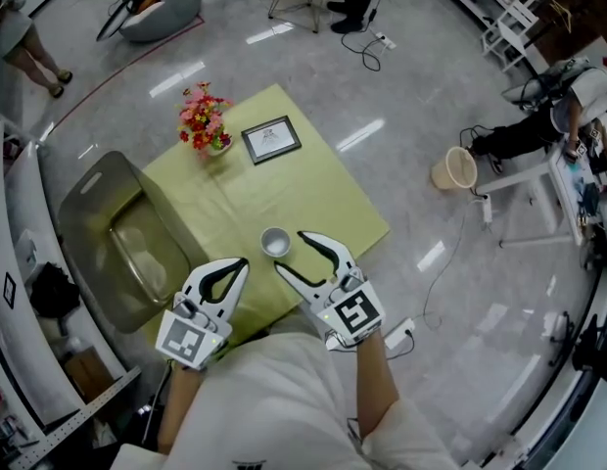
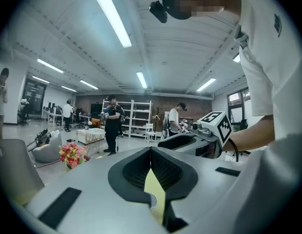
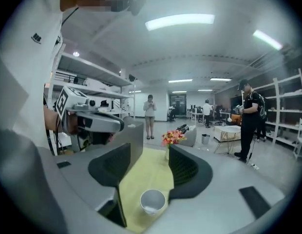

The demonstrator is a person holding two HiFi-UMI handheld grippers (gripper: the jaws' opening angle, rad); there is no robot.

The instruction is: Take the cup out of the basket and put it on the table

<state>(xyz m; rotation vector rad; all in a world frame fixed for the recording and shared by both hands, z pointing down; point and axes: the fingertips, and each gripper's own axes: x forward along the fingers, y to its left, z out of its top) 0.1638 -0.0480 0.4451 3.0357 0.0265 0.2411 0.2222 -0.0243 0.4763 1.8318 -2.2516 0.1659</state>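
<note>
Plainly: cup [image 1: 274, 242] stands upright on table [image 1: 284, 179], near edge, outside basket [image 1: 80, 225] at left, which is where task wants it. Right gripper [image 1: 290, 251] hovers just right of cup, jaws apart, nothing held. Left gripper [image 1: 243, 262]: jaws together, empty. Judgement: placing step looks complete. Next calls only for keeping both grippers clear of cup.

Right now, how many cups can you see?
1: a white cup stands upright on the yellow-green tablecloth, near its front edge, beside the right gripper. The basket may hide others.
</note>
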